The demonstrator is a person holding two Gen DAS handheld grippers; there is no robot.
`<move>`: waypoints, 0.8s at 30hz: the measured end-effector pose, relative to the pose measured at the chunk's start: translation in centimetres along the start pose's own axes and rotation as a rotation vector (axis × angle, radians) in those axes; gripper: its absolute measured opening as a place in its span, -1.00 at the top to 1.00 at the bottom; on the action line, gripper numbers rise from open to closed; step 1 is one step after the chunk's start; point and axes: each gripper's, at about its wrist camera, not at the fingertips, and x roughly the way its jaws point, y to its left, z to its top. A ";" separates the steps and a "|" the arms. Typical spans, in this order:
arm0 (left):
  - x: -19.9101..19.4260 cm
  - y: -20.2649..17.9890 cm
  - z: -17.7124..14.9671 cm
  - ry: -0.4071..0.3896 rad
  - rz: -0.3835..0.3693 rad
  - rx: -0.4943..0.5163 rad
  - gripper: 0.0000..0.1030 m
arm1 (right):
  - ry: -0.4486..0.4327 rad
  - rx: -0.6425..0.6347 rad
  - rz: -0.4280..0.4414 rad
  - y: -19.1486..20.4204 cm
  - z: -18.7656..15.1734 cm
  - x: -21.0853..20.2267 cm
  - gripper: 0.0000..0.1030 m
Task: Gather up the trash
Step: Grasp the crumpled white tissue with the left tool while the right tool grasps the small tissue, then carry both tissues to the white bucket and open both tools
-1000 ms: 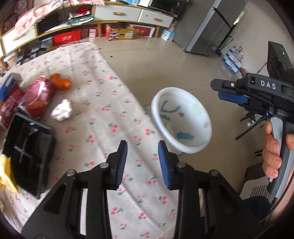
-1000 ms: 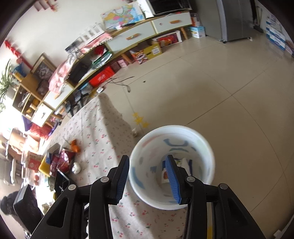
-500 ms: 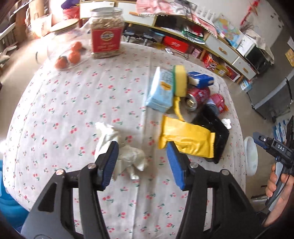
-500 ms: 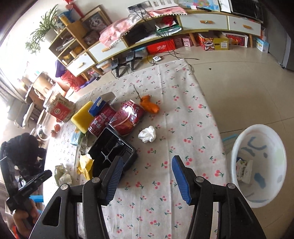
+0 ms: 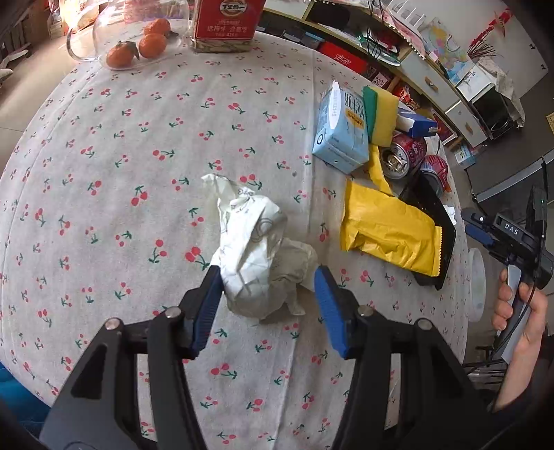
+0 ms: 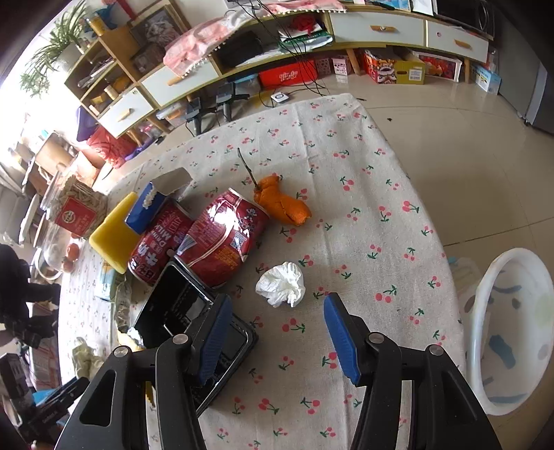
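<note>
A crumpled white paper wrapper point(image 5: 256, 249) lies on the cherry-print tablecloth point(image 5: 138, 173). My left gripper point(image 5: 266, 277) points down at it, open, with the near part of the wrapper between its blue pads; the pads do not press it. In the right wrist view a small white tissue ball point(image 6: 282, 284) sits just ahead of my right gripper point(image 6: 277, 301), which is open with nothing between its fingers. The white bin point(image 6: 512, 329) with blue marks stands on the floor off the table's right edge.
Beside the wrapper lie a yellow snack bag point(image 5: 387, 228), a blue tissue pack point(image 5: 342, 131), a sponge point(image 5: 381, 114), red cans point(image 5: 405, 155) and a black tray point(image 6: 187, 311). Orange peel point(image 6: 282, 206) lies beyond the tissue. A jar point(image 5: 225, 20) and a glass bowl of oranges point(image 5: 138, 45) stand far back.
Both grippers have swung from over the bin to over the table, and their jaws stand wider. The left has closed in on the crumpled wrapper, the right on the tissue ball.
</note>
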 end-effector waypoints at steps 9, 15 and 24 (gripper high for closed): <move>0.5 -0.4 0.2 0.002 0.002 0.027 -0.09 | 0.031 -0.038 -0.061 0.6 0.3 2.8 0.24; 1.0 -0.7 0.4 0.011 0.021 0.052 -0.09 | 0.049 -0.078 -0.066 1.0 0.0 3.4 0.70; 1.4 0.4 0.7 0.032 0.004 0.004 -0.09 | 0.035 -0.115 -0.066 1.8 -0.2 2.6 0.84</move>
